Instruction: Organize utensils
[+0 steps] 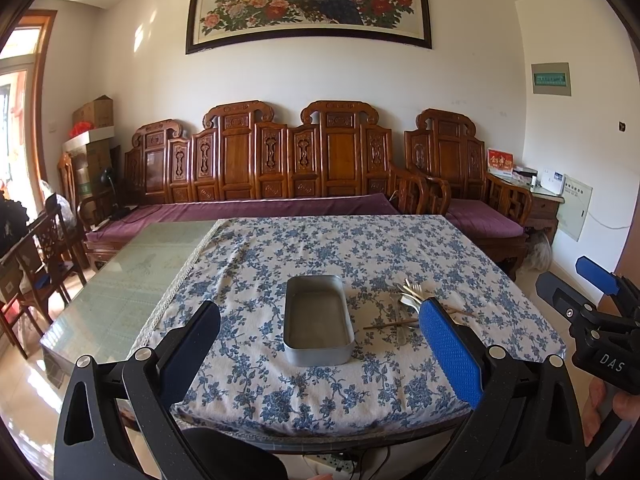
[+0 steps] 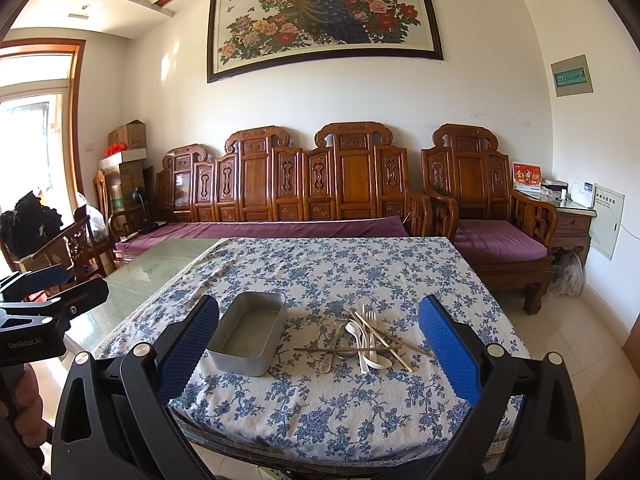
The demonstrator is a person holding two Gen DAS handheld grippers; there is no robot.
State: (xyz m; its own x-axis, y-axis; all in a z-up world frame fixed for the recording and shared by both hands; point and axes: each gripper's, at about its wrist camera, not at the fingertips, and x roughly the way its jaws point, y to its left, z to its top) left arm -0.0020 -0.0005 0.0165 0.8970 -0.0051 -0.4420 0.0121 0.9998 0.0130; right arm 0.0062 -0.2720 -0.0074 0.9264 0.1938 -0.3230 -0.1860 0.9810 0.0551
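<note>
An empty grey metal tray stands on the blue-flowered tablecloth. To its right lies a pile of utensils: metal spoons and forks, white plastic spoons, wooden chopsticks, all crossed over each other. My left gripper is open and empty, held back above the near table edge in front of the tray. My right gripper is open and empty, held back in front of the pile. Each gripper shows at the edge of the other's view.
The cloth covers the right part of a glass-topped table. A carved wooden sofa and armchair stand behind the table. Wooden chairs stand at the left. A power strip lies on the floor below the near edge.
</note>
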